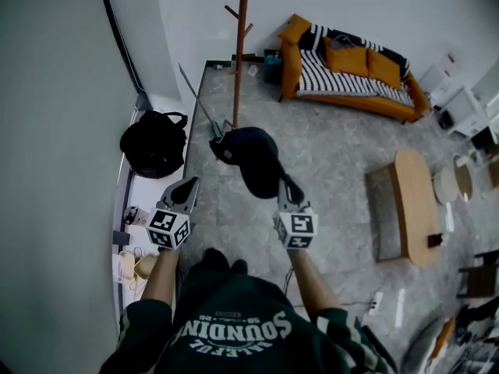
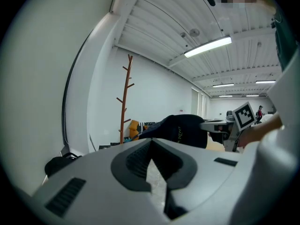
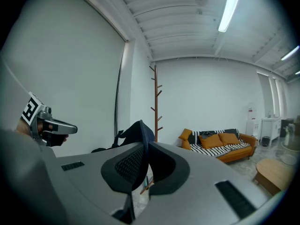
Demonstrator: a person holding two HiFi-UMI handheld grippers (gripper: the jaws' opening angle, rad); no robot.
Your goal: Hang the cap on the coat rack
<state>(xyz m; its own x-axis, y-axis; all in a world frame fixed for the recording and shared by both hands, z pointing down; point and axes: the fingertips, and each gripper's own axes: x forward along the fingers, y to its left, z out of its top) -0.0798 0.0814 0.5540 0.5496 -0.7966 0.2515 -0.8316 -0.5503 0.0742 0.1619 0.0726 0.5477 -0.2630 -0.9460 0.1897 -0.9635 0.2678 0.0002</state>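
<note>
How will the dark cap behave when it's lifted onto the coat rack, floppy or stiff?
Probably light: the jaws of the right gripper carry the cap by one thin edge. Its crown looks domed in the left gripper view, so likely semi-stiff rather than limp. Held off-centre, it may swing near the coat rack.

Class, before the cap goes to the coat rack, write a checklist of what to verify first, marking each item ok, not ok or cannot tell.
1. Cap gripped: the right gripper is shut on the fabric of the cap. Ok.
2. Left gripper free: jaws together, nothing between them. Ok.
3. Coat rack in sight: it stands upright beyond the cap. Ok.
4. Pegs free: those visible are bare. Ok.
5. Cap at a peg: it is apart from the rack. Not ok.
6. Grip firm enough for the carry: cannot tell.
</note>
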